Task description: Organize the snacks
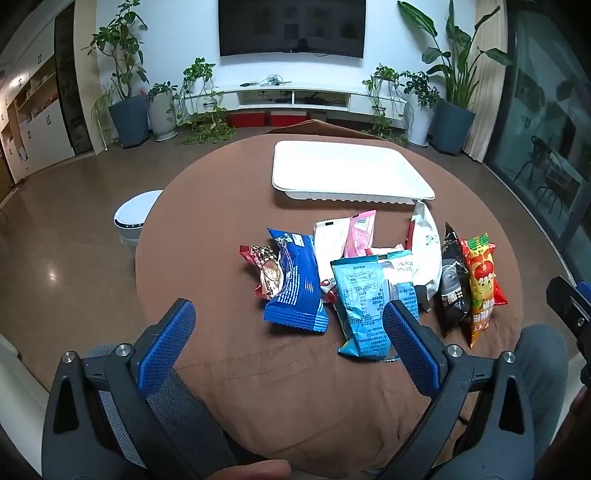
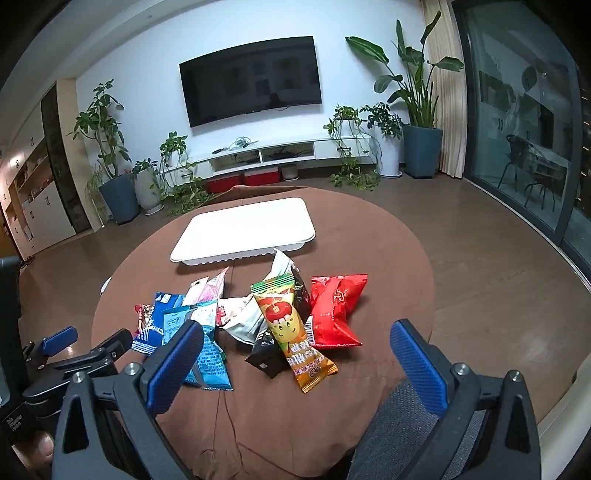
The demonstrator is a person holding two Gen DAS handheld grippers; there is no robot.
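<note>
Several snack packets lie in a loose heap on a round brown table [image 1: 207, 206]. Among them are a dark blue packet [image 1: 295, 280], a light blue packet [image 1: 365, 306], a pink one [image 1: 360, 236], a black one [image 1: 454, 284] and an orange packet with an apple [image 1: 480, 284]. The right wrist view adds a red packet [image 2: 334, 314] beside the orange packet [image 2: 291, 332]. A white tray [image 1: 351, 192] sits empty behind the heap, also visible as the tray [image 2: 207, 251]. My left gripper [image 1: 288, 314] is open, just short of the blue packets. My right gripper [image 2: 297, 336] is open in front of the orange packet.
The table's edge [image 2: 432, 295] curves close on the right. A white round device [image 1: 135, 212] stands on the floor to the left. Potted plants [image 1: 129, 110], a TV [image 1: 291, 26] and a low white cabinet [image 1: 295, 98] line the far wall. A grey-clad knee [image 2: 402, 424] lies below my right gripper.
</note>
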